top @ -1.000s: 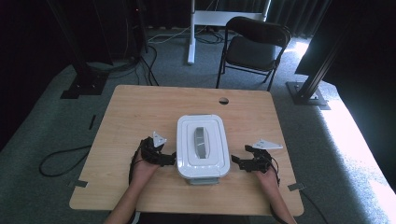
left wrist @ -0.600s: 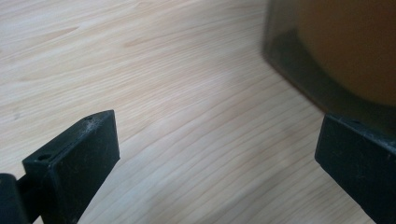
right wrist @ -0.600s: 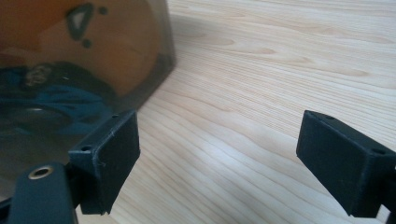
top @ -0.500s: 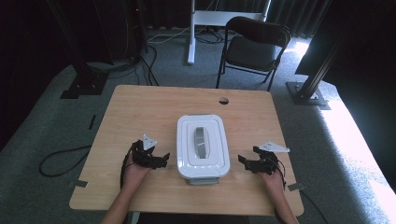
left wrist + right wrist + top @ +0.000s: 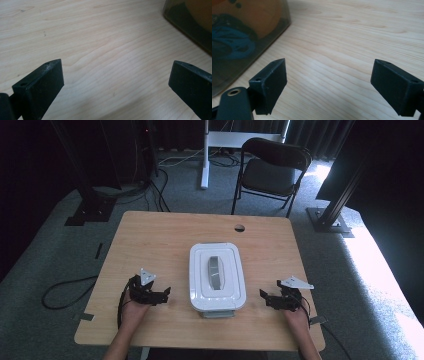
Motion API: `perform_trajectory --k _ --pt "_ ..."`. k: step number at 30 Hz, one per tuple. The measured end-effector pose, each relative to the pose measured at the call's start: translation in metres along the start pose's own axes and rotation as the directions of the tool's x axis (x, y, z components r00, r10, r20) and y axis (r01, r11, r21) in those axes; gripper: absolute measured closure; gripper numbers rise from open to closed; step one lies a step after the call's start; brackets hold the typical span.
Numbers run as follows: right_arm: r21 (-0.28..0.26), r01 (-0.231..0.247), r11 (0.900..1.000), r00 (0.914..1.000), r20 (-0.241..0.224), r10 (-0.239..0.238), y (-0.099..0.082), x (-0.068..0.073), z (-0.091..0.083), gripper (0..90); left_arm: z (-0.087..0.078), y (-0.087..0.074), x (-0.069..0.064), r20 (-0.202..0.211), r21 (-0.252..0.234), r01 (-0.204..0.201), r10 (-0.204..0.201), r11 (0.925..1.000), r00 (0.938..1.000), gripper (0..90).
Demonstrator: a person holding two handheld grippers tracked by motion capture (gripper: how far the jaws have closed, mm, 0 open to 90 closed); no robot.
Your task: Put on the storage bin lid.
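Note:
A clear storage box with a white lid (image 5: 217, 276) and a grey handle (image 5: 214, 272) stands in the middle of the wooden table (image 5: 165, 235). My left gripper (image 5: 164, 292) rests on the table to the box's left, open and holding nothing. To the box's right lies my right gripper (image 5: 263, 296), also open and holding nothing. In the left gripper view the box's dark wall (image 5: 190, 22) shows at the top right. Through the box's tinted wall (image 5: 242, 35) in the right gripper view, orange and blue contents show dimly.
A round cable hole (image 5: 239, 227) sits near the table's far edge. Behind the table stands a black folding chair (image 5: 272, 170). Black stands (image 5: 90, 200) and cables lie on the grey carpet to the left, and another stand base (image 5: 330, 217) is at the right.
Both grippers have drawn back from the box's sides toward the table's front edge and outward. The box has not moved.

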State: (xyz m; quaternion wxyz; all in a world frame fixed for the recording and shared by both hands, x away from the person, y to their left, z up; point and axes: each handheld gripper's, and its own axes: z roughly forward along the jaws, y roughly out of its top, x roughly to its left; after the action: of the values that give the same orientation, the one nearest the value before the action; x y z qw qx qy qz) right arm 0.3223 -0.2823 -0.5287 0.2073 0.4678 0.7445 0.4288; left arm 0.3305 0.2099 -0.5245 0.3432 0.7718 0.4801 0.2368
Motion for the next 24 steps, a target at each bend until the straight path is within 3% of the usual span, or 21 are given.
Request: perform_trajectory --k 10,14,24 --pt "-0.005 -0.045 0.9990 0.9974 0.055 0.046 -0.011 -0.011 -0.013 12.3 -0.010 -0.022 0.015 -0.024 0.013 0.055 -0.055 0.9984 0.9982 0.4" --pt "-0.006 -0.054 0.9985 0.9926 0.108 0.055 -0.015 -0.015 -0.017 12.4 -0.014 -0.027 0.021 -0.025 0.009 0.074 -0.073 0.9972 0.9970 0.4" --pt "-0.013 -0.099 0.9950 0.9793 0.176 0.100 -0.022 -0.025 -0.025 12.4 -0.026 -0.042 0.034 -0.069 0.021 0.107 -0.105 0.9940 0.9920 0.3"
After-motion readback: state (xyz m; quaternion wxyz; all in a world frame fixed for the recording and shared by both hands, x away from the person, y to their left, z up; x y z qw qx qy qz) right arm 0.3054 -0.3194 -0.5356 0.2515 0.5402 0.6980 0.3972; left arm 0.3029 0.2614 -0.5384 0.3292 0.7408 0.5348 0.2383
